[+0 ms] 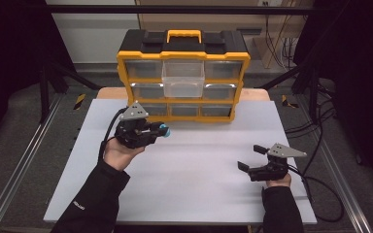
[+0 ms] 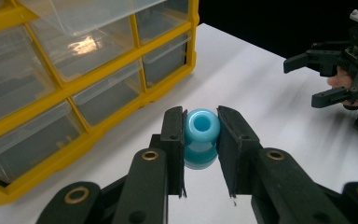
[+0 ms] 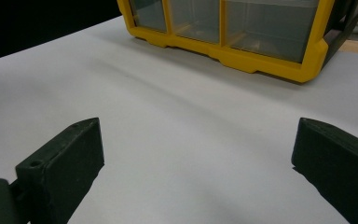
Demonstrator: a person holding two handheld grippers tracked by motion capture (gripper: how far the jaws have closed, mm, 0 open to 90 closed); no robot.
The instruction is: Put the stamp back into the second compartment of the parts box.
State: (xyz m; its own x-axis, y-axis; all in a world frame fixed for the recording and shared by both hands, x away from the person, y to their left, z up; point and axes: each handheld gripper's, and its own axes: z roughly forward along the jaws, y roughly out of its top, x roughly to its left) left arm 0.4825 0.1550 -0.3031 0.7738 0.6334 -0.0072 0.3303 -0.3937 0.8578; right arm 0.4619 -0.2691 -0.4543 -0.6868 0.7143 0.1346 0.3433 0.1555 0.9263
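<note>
L tool (image 2: 200,135) is clamped on the blue bead (image 2: 201,135), held above the desk (image 1: 199,165) just in front of the organizer's pulled-out drawer (image 1: 183,77), prob. for dropping in; R tool (image 1: 250,157) rests open, clear of it.

**Dark room around a white table**

A white table (image 1: 184,184) stands between grey floor (image 1: 24,145) and metal rails (image 1: 9,184). Beyond the grippers, a pale wall (image 1: 92,34) catches the light; cables (image 1: 320,121) trail right.
</note>
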